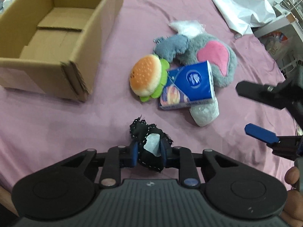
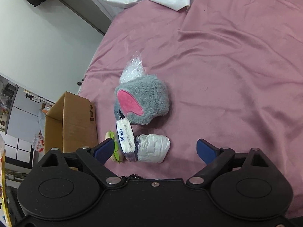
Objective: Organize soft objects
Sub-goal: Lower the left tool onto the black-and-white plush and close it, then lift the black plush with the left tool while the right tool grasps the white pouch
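surface: bed under a pink sheet (image 1: 117, 43), creased in broad folds
box: open cardboard box (image 1: 56, 43) on the sheet at the left in the left wrist view, apart from the pile
white cloth: crumpled white cloth (image 1: 240, 3) at the far edge of the sheet
pile: near the middle of the sheet
plush: grey plush (image 1: 208, 56) with a pink ear, flat on the sheet
burger: burger toy (image 1: 145, 75) on its side, touching the plush
tissues: blue tissue pack (image 1: 189, 83), leaning across burger and plush
bag: white plastic bag (image 2: 153, 148) beside the pack, touching it
wrap: clear wrap (image 2: 132, 70) behind the plush
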Available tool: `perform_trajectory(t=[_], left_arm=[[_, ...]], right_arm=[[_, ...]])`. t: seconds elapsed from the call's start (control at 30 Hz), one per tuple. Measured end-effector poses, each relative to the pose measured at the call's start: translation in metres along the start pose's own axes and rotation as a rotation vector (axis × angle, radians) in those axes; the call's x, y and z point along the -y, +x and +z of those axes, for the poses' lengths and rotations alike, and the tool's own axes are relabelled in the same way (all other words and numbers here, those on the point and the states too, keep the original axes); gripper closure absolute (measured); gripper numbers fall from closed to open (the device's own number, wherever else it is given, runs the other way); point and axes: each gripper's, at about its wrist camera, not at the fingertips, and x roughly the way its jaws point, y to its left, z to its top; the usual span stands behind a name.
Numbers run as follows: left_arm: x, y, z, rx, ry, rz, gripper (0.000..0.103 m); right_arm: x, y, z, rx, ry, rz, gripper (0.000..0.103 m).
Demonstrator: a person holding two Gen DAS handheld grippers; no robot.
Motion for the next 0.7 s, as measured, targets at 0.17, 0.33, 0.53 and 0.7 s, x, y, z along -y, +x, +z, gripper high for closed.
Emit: perform_trajectory(t=[0.17,0.33,0.53,0.7], left_arm=[[-0.007,-0.014,0.004,0.046,-0.021,0.005,0.080],[-0.015,-0.023,0.006,0.069,-0.052,0.007,0.080],[-0.020,-0.034,0.007,0.084,-0.068,0.008,0.080],[-0.024,-0.041,0.006,0.095,-0.078,0.013,0.080]], right_arm=[[0.003,0.000,0.002,-0.001,0.025,0.031,0.021],[-0.002,0.012,0.003,-0.021,0.012,-0.006,0.025],[-0.007,0.026,0.001,-0.062,-0.013,-0.045,0.038],[0.001,0.023,0.002,-0.039,0.029,-0.042,0.046]])
